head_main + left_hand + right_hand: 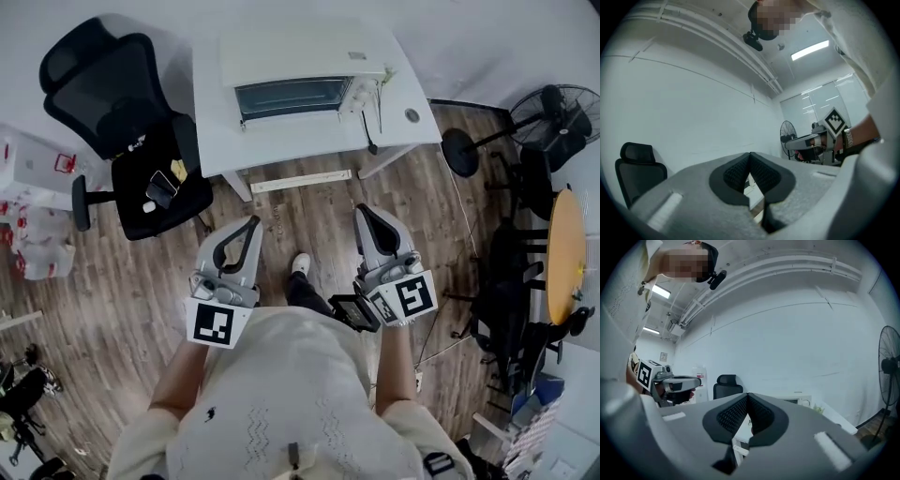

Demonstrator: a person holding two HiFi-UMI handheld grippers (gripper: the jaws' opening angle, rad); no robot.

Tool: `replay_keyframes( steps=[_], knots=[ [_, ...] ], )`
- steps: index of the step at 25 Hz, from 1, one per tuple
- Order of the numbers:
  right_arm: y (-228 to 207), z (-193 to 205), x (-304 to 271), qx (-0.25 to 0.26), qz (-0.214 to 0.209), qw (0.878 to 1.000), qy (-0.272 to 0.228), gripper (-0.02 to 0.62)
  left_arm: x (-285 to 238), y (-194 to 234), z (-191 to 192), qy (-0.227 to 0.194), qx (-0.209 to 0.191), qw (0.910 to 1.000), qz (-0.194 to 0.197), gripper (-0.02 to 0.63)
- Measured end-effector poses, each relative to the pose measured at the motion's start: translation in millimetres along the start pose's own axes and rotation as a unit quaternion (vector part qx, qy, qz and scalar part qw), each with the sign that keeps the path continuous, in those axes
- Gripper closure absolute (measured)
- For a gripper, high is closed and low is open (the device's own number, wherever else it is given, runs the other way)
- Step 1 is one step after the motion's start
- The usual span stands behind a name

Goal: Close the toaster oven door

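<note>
A white toaster oven (300, 75) stands on the white table (309, 141) ahead of me. Its glass door (292, 97) looks upright against the oven's front. Both grippers hang over the wood floor, well short of the table and close to my body. My left gripper (251, 223) is shut with nothing between its pads (740, 171). My right gripper (364, 211) is also shut and empty, its pads (757, 411) meeting at the tip. The oven (800, 401) shows small and far off in the right gripper view. Each gripper view catches the other gripper at its side.
A black office chair (131, 122) with small items on its seat stands left of the table. A standing fan (553, 117) and a round wooden table (565, 253) are at the right. My shoe (300, 264) is on the floor between the grippers.
</note>
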State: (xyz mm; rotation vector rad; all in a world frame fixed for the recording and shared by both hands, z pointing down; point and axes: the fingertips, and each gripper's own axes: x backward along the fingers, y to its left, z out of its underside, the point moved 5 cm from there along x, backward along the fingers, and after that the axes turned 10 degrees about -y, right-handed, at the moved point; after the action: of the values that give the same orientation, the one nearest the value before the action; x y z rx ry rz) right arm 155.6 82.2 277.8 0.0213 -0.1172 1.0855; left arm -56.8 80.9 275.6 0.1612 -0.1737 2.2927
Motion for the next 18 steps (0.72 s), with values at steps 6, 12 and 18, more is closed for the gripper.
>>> replay_keyframes(
  steps=[6, 12, 18],
  knots=[
    [-21, 10, -27, -0.033, -0.084, 0.996, 0.009, 0.583, -6, -2, -2, 0.011, -0.023, 0.9980, -0.057, 0.603],
    [-26, 19, -53, -0.035, -0.144, 0.989, 0.015, 0.580, -10, -1, -1, 0.011, -0.036, 0.9930, -0.112, 0.603],
    [-28, 51, -76, -0.010, -0.191, 0.981, 0.046, 0.574, -21, -7, 20, 0.026, -0.050, 0.9901, -0.129, 0.603]
  ],
)
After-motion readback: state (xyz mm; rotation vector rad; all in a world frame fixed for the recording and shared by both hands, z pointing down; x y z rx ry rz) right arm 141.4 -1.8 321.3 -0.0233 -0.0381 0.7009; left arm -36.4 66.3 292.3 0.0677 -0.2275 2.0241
